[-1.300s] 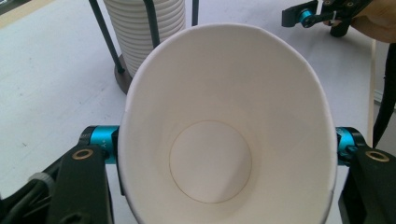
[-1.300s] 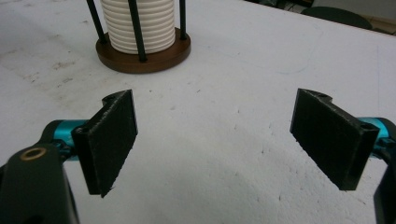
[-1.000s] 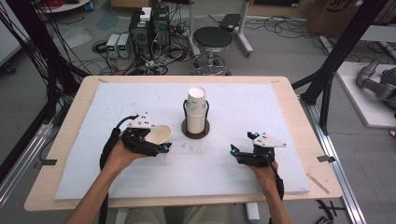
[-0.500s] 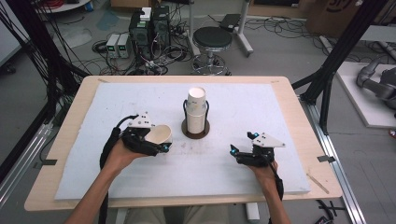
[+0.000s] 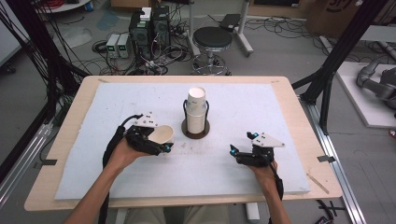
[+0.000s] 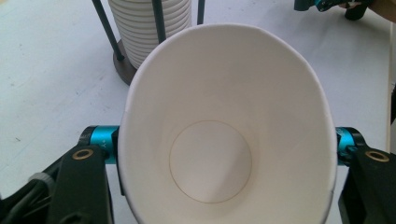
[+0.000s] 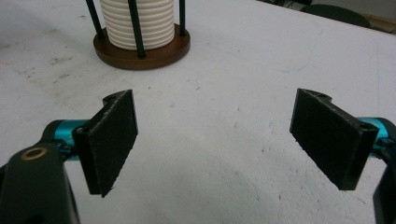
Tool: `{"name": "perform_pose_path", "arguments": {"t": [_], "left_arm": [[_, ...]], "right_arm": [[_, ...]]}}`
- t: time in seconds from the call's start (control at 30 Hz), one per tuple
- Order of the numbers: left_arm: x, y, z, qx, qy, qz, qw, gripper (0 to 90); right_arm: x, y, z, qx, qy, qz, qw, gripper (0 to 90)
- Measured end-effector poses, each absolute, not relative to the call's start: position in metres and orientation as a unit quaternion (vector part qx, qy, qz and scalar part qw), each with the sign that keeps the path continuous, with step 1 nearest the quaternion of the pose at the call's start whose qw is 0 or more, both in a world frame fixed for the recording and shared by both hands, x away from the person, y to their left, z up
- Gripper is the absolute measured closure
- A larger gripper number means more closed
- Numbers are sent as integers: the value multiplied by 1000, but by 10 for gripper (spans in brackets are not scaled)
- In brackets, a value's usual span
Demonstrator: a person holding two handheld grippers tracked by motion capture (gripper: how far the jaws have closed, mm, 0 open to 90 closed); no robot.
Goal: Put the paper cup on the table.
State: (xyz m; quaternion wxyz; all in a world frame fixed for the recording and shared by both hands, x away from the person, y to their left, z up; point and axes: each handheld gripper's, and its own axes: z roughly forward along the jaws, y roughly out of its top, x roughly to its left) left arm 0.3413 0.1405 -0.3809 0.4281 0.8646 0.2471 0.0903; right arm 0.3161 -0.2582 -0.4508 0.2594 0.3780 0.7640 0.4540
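A white paper cup (image 5: 163, 133) lies on its side between the jaws of my left gripper (image 5: 160, 140), mouth toward the camera and squeezed into an oval (image 6: 224, 140). The left gripper is shut on it, left of and a little nearer than the cup stack. A tall stack of white paper cups (image 5: 197, 108) stands in a holder of thin black rods on a round brown base (image 5: 195, 132), mid-table. My right gripper (image 5: 234, 155) rests low over the white sheet at the right, pointing left, open with nothing between its pads (image 7: 114, 140).
A white foam sheet (image 5: 280, 112) covers most of the wooden table (image 5: 299, 93). The cup stack (image 7: 137, 23) on its base (image 7: 140, 53) stands ahead of the right gripper. Beyond the table are a stool (image 5: 212, 39), electronics boxes and cables on the floor.
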Motion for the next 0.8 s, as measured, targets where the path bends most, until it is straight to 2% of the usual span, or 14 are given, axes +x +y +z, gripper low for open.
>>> {"name": "perform_pose_path", "arguments": {"t": [0.8], "left_arm": [[359, 111, -400, 897, 229, 89, 368, 326]], "right_arm": [[316, -258, -451, 379, 764, 453, 260, 155]]}}
